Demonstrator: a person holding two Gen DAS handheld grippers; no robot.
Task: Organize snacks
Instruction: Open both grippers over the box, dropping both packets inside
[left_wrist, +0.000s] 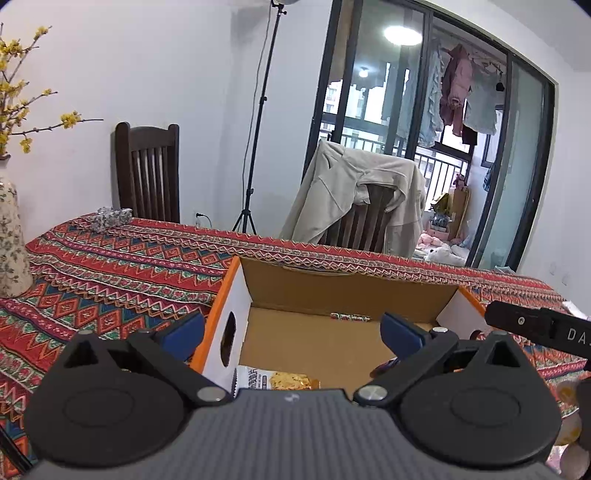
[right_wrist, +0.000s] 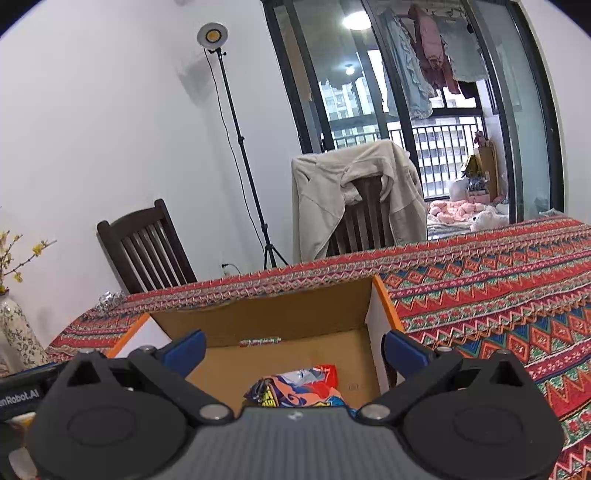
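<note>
An open cardboard box (left_wrist: 347, 291) with white and orange sides stands on the patterned tablecloth. In the left wrist view a white and yellow snack packet (left_wrist: 275, 380) lies on the box floor by its near left wall. My left gripper (left_wrist: 293, 332) hangs over the box, open, nothing between its blue pads. The right wrist view shows the same box (right_wrist: 266, 317) with a red, orange and blue snack bag (right_wrist: 299, 386) lying inside at the near edge. My right gripper (right_wrist: 293, 349) is open above that bag, its pads apart from it. The other gripper's black body (left_wrist: 539, 328) shows at right.
A patterned cloth covers the table (left_wrist: 110, 266). A floral vase (left_wrist: 11, 236) with yellow blossoms stands at far left, a small silver wrapped item (left_wrist: 112, 218) near the far edge. Two dark chairs, one draped with a beige jacket (left_wrist: 354, 199), and a light stand (left_wrist: 255, 147) are behind.
</note>
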